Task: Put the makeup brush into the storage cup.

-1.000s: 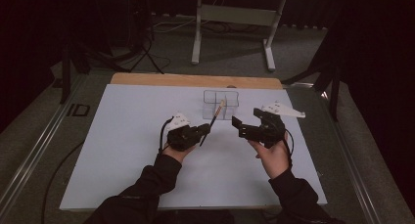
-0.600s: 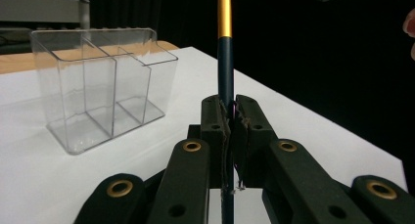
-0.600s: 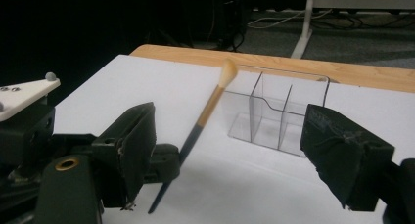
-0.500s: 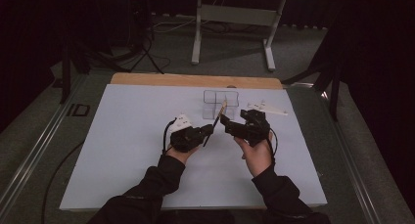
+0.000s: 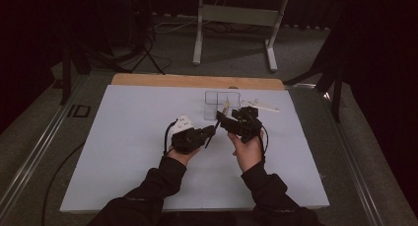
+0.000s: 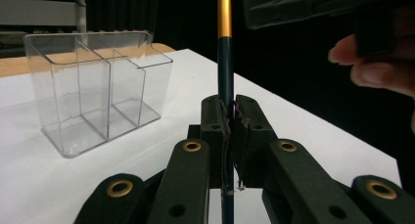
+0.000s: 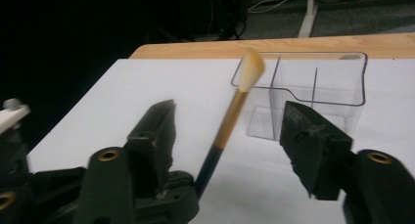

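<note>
Your left gripper clamps the dark-handled makeup brush with gold ferrule and cream tip low on its handle, leaving the ferrule free. Right gripper straddles that section, jaws wide, probably for handover. Clear plastic three-compartment organiser stands just beyond, empty.

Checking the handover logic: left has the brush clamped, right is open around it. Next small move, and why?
Probably shut the right gripper on the brush. Its fingers stand apart on either side of the gold ferrule, not touching it, while the left gripper is shut on the dark handle lower down. The clear organizer sits just beyond, empty, a likely destination.
</note>
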A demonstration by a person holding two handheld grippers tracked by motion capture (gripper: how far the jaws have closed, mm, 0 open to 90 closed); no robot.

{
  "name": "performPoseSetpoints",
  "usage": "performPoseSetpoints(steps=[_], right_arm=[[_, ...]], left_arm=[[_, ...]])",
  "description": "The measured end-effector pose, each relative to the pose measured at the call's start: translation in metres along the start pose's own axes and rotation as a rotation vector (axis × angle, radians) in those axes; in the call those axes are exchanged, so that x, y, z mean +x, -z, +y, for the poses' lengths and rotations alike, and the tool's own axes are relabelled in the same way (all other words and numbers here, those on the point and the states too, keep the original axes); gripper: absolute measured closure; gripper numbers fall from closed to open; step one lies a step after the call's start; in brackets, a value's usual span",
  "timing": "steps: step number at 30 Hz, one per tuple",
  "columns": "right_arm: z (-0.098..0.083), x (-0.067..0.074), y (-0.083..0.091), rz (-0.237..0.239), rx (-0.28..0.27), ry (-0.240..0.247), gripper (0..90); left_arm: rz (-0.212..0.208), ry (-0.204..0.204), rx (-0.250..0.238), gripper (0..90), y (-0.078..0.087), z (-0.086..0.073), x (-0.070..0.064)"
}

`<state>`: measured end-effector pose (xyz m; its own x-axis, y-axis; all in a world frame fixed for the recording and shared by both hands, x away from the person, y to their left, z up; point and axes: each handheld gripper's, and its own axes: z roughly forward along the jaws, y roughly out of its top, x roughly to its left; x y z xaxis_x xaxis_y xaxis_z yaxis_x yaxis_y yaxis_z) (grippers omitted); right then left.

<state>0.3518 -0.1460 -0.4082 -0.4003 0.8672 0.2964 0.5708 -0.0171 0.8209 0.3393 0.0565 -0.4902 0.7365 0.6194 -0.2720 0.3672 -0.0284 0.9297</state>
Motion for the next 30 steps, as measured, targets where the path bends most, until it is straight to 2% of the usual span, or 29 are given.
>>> performPoseSetpoints(steps=[5,6,8,17,22,24,27,28,30], right_arm=[[0.001,-0.004,-0.004,0.008,0.005,-0.039,44.8],[0.002,-0.006,-0.007,0.025,0.01,-0.063,53.4],[0.003,-0.007,-0.008,0.039,0.019,-0.076,60.2],[0.0,-0.012,-0.012,0.075,0.05,-0.133,81.3],[0.0,-0.011,-0.011,0.077,0.052,-0.123,83.0],[0.0,-0.007,-0.01,0.074,0.049,-0.093,83.9],[0.001,-0.006,-0.009,0.079,0.045,-0.084,84.0],[0.001,-0.006,-0.009,0.08,0.045,-0.078,84.0],[0.002,-0.004,-0.008,0.074,0.037,-0.054,84.0]], left_arm=[[-0.011,-0.004,0.0,84.1,0.0,0.0,-0.001],[-0.017,-0.004,0.003,84.1,-0.001,0.0,-0.001],[-0.024,0.002,0.004,84.1,-0.002,0.0,-0.002],[-0.035,0.0,0.026,84.1,-0.004,0.0,-0.002],[-0.033,0.003,0.036,84.1,-0.006,-0.001,-0.003],[-0.033,0.004,0.04,84.0,-0.007,0.0,-0.003],[-0.053,0.008,0.037,83.7,-0.006,0.002,-0.001],[-0.071,0.012,0.039,82.8,-0.006,0.003,-0.001],[-0.057,-0.009,0.04,75.7,-0.005,0.006,-0.002]])
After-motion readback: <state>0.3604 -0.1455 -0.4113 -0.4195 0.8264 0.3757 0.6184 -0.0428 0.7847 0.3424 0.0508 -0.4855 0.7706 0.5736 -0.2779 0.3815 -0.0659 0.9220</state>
